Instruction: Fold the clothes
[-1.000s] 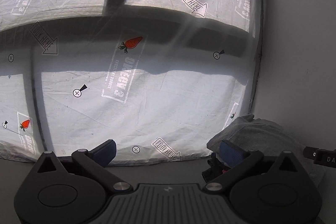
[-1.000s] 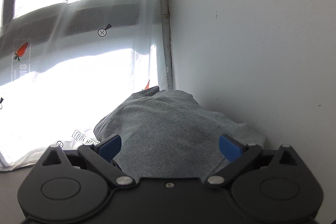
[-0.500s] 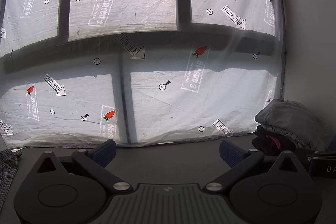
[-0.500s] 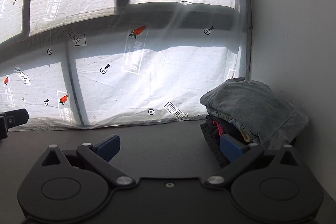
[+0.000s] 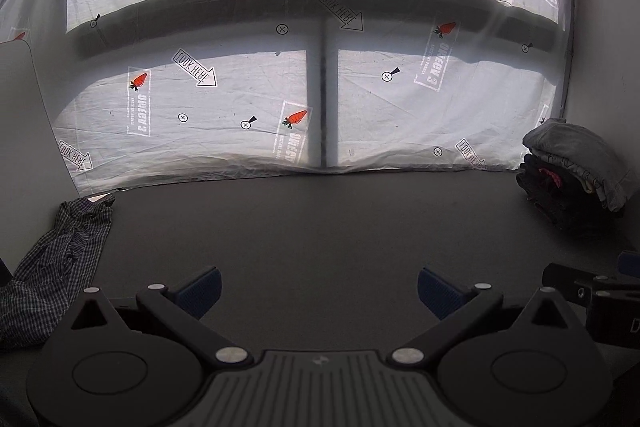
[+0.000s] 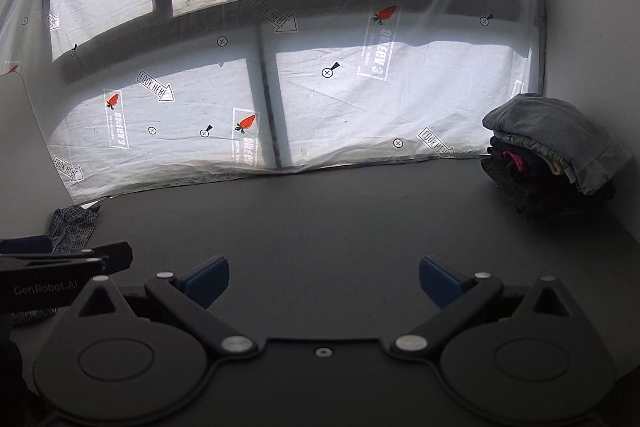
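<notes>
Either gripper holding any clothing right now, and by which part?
Nothing is held. The left gripper and right gripper are both open over bare table; the checked shirt lies untouched.

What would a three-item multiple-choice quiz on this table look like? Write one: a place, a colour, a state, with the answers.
1. Where does the stack of folded clothes sit on the table?
A. far right corner, by the wall
B. near left edge
C. middle

2. What colour is the top garment of that stack?
A. red
B. grey
C. yellow

3. How does the checked shirt lie?
A. folded square
B. on a hanger
C. crumpled, unfolded

Answers:
1 A, the stack stands against the right wall at the far end.
2 B, grey cloth drapes over the darker layers.
3 C, it lies bunched at the left edge, while the left gripper and right gripper are open and empty.
</notes>
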Demonstrator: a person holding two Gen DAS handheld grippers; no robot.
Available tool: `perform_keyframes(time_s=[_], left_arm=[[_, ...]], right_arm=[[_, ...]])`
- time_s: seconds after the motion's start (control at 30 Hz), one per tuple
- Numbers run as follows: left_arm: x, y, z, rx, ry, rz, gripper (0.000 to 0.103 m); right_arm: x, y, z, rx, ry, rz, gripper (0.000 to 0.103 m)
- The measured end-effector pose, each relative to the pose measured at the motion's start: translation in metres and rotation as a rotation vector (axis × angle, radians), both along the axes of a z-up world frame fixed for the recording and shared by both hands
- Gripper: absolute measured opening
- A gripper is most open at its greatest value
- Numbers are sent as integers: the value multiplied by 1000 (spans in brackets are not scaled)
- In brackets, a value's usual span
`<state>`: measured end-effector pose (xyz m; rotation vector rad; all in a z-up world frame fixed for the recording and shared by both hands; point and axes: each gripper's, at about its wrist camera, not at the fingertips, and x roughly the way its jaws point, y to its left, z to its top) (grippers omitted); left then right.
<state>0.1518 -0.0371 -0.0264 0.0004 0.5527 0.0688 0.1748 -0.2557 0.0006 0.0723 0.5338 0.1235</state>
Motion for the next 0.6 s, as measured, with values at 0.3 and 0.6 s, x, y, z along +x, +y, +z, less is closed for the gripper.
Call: perform_keyframes(time_s=[0.3, 0.6], left_arm=[[-68, 44, -21, -39, 96, 54, 103], [-92, 56, -22, -27, 99, 58, 103]], right_arm=[[-75, 48, -15, -29, 67, 17, 103], [-113, 65, -24, -67, 90, 26, 103]])
